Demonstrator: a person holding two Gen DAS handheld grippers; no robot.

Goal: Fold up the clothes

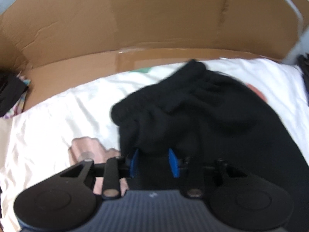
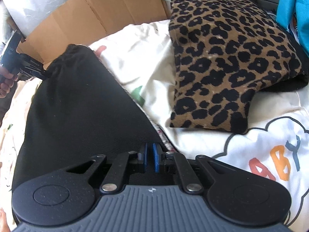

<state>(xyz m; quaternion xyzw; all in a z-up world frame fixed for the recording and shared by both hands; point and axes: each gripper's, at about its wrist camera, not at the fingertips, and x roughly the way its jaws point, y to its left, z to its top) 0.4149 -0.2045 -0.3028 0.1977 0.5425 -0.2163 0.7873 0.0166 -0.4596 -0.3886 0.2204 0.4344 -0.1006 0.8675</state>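
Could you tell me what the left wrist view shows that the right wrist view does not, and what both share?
Only the left wrist view shows the left gripper head-on, blue pads bunching the gathered edge of the black fabric garment, plus the tall brown cardboard wall. Only the right wrist view shows the folded leopard-print garment, the white sheet's coloured letters, and the right gripper pinching the black garment's edge. Both share the black garment, the white sheet and cardboard.
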